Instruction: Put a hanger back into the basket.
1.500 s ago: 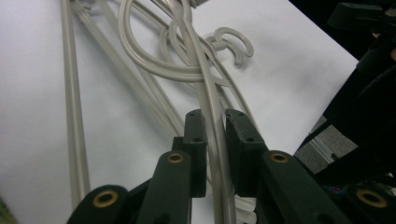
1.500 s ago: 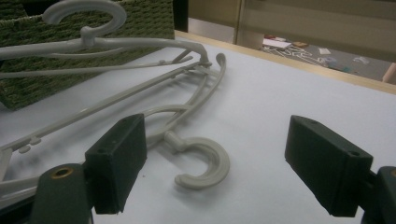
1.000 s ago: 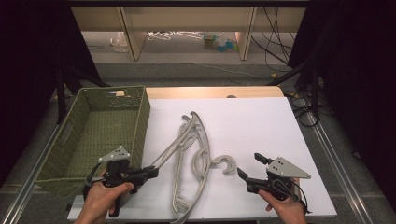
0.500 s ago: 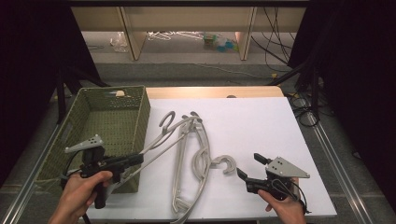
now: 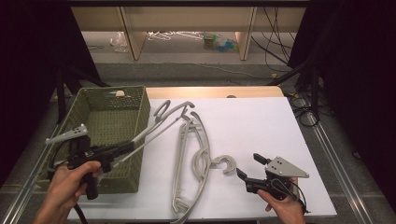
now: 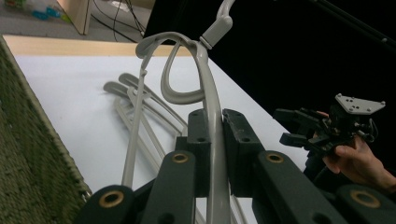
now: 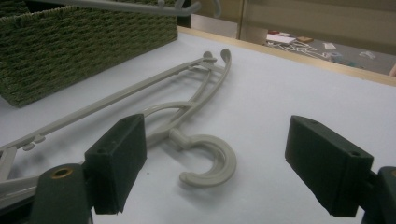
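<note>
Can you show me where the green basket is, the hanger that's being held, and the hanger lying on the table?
green basket point(image 5: 140, 100), high view, top rim.
held hanger point(image 6: 211, 93), left gripper view, curved arm above the jaws.
lying hanger point(image 7: 219, 161), right gripper view, its hook.

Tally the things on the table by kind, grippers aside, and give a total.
Grey plastic hangers: 2, the lifted hanger clamped in the left gripper and the flat hanger lying on the white table
Green woven basket: 1
Total: 3

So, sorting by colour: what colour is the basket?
Olive green woven basket; clearest in the high view.
</note>
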Available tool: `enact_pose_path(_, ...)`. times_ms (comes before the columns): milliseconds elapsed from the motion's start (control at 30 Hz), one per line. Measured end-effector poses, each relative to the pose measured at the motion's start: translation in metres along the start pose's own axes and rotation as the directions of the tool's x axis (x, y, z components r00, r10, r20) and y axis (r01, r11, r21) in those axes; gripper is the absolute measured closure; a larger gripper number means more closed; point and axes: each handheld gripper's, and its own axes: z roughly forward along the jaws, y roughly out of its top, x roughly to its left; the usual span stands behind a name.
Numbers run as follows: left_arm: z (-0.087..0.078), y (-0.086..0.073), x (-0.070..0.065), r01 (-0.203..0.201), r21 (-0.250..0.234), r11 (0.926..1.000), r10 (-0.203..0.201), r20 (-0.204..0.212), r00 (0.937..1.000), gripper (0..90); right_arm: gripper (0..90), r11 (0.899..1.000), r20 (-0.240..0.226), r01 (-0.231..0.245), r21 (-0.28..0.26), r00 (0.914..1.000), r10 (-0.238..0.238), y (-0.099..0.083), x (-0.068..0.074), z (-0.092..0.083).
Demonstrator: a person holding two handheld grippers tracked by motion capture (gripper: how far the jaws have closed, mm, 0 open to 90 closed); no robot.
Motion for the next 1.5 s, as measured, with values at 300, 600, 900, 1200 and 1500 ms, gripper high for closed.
enact_pose_path(300, -0.024, 0.016, 0.018, 0.034, -0.081, 0.9961, -0.036, -0.020, 0.9992, 81.3, 21.7, 1.000, 0.003, 0.011, -0.024, 0.9999, -0.011, 0.000, 0.000, 0.002)
enact_pose_path(600, -0.057, 0.009, 0.062, 0.106, -0.150, 0.9829, -0.120, -0.085, 0.9891, 81.3, 21.7, 1.000, -0.005, 0.006, 0.004, 1.0000, -0.006, 0.001, 0.001, 0.002)
enact_pose_path(900, -0.087, 0.010, 0.079, 0.128, -0.202, 0.9710, -0.150, -0.098, 0.9838, 81.3, 21.7, 1.000, -0.010, 0.004, 0.002, 0.9999, -0.004, 0.001, 0.001, 0.001)
enact_pose_path(1200, -0.096, 0.000, 0.097, 0.163, -0.187, 0.9686, -0.188, -0.121, 0.9748, 81.3, 21.7, 1.000, 0.004, 0.010, 0.000, 0.9999, -0.010, 0.001, 0.000, 0.002)
enact_pose_path(1500, -0.077, -0.005, 0.106, 0.148, -0.084, 0.9854, -0.161, -0.177, 0.9710, 81.3, 21.7, 1.000, -0.002, 0.009, 0.001, 1.0000, -0.009, 0.000, 0.000, 0.004)
